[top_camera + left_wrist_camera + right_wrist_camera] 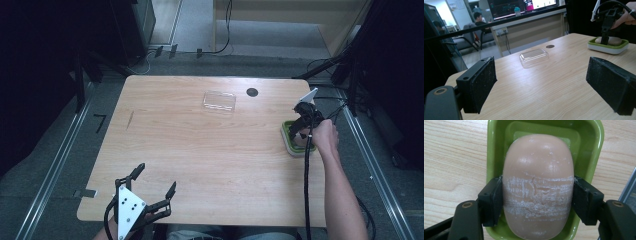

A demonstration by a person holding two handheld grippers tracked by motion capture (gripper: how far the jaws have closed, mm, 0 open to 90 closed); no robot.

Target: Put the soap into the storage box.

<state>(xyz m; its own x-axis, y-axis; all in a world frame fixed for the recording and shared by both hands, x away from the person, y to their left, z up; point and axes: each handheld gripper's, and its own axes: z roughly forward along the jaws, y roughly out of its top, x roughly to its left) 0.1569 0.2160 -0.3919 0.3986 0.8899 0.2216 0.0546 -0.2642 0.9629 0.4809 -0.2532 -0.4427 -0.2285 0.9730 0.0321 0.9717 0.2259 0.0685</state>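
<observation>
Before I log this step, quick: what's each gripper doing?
Left gripper: open, holding nothing, above the table's near edge.
Right gripper: shut on the bar of soap in the green soap dish.

1. Table (210, 150): light wood, rounded corners.
2. Clear lid (219, 101): flat on the table, far centre.
3. Dark round spot (252, 92): on the table, just right of the lid, near the far edge.
4. Green dish (288, 134): right edge of the table.
5. Right gripper (300, 135): pointing down into the dish, hand behind it, cable trailing to the near edge.
6. Left gripper (154, 180): near left corner, jaws spread wide, nothing between them, grey plate on top.
</observation>
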